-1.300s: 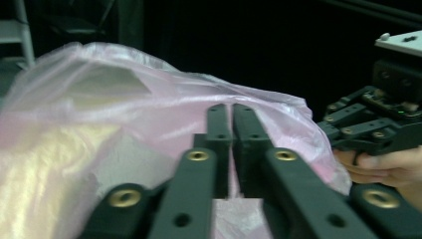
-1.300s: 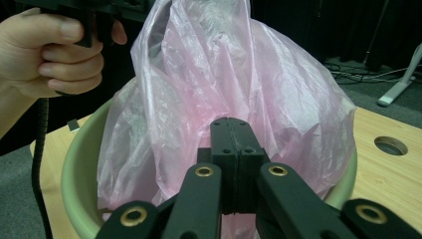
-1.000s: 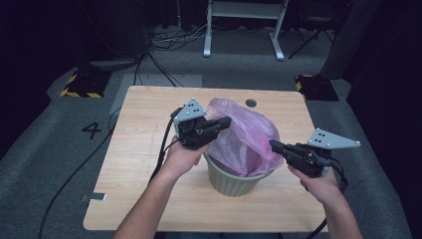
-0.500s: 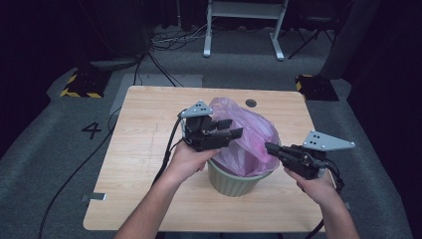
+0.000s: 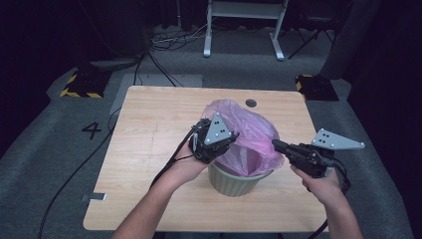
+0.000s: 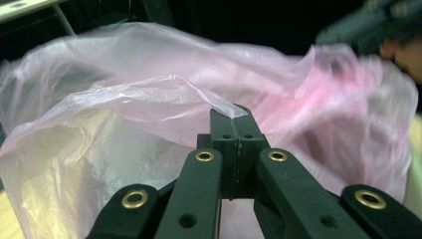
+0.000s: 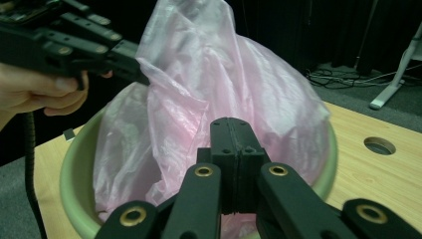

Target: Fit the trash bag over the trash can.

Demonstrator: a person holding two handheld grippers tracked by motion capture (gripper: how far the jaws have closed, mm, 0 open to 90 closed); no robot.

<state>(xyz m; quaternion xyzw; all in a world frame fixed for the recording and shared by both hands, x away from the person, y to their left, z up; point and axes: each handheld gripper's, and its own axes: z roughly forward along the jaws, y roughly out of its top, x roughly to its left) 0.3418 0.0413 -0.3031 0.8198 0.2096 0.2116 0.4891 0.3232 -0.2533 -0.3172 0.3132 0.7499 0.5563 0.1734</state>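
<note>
Wood-grain counter, pale, w/ a round dark hole near its far edge. On it, toward the person's side and right of centre, sits a pale green bin: round, smooth plastic, rim wider than base.

Pink bag stands inside the bin & is the biggest soft thing here. Thin, see-through film, crinkled, glossy in spots; in the right gripper view it rises from the bin in a tall peaked heap, folds running down into the tub, green rim visible all round it. Bag not pulled over the rim; it bunches up above the opening. In the left gripper view the film looks paler, almost white-yellow at the lower left, deeper pink at the right, blurred there.

Left gripper is at the bag's near-left edge, above the bin rim. Its jaws have just been closing and are now clenched on an edge of the pink film: in the left gripper view a fold of plastic runs right into the tip of the closed jaws.

Right gripper at the bag's right side, level w/ the top of the film. Jaws pressed together; tips are against the bag, but can't tell if film is caught between them.
</note>
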